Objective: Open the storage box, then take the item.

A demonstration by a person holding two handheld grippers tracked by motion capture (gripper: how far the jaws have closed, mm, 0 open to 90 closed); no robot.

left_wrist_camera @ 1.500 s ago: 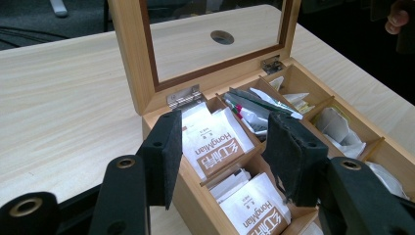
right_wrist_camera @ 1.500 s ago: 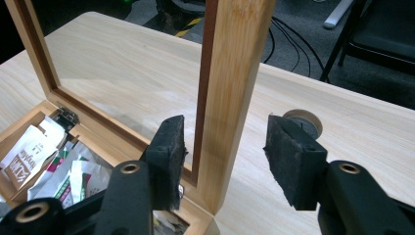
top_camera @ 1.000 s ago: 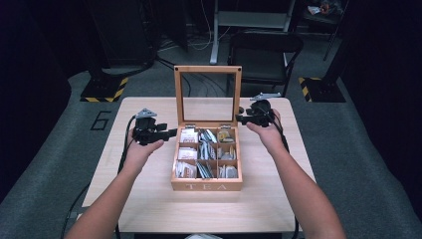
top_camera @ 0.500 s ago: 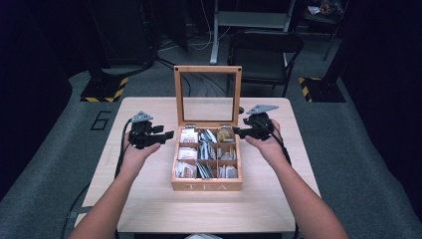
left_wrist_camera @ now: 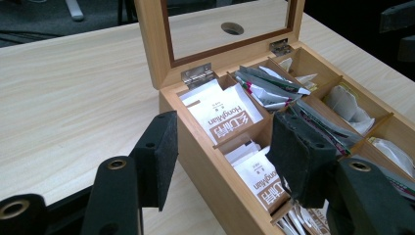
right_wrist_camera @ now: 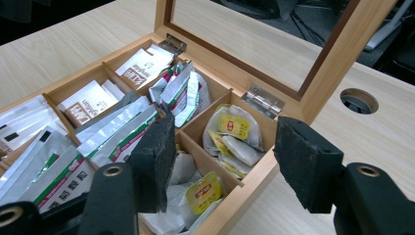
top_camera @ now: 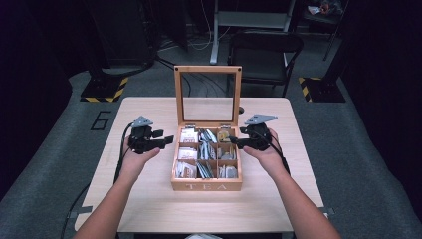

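Wooden table (top_camera: pixel 149 209): lying nearest the person, carrying every item; both forearms are entering from its near edge.
Tea box (top_camera: pixel 206 186): sitting mid-table between the two grippers, its front wall lettered TEA and facing the person.
Left gripper (top_camera: pixel 169 140): hovering at the box's left wall with jaws spread; in the left gripper view one pad is standing outside that wall and the other over the compartments, gripping nothing.
Right gripper (top_camera: pixel 234 141): hovering at the box's right wall with jaws spread, straddling the wall above the yellow-tagged tea bags (right_wrist_camera: pixel 230 134), pinching nothing.
White sachets (left_wrist_camera: pixel 220 115): filling the left-hand compartments, standing on edge.
Lid (top_camera: pixel 208 94): standing upright on its hinges at the far side, its clear pane showing the table behind.
Chair (top_camera: pixel 266 52): standing beyond the table's far edge.
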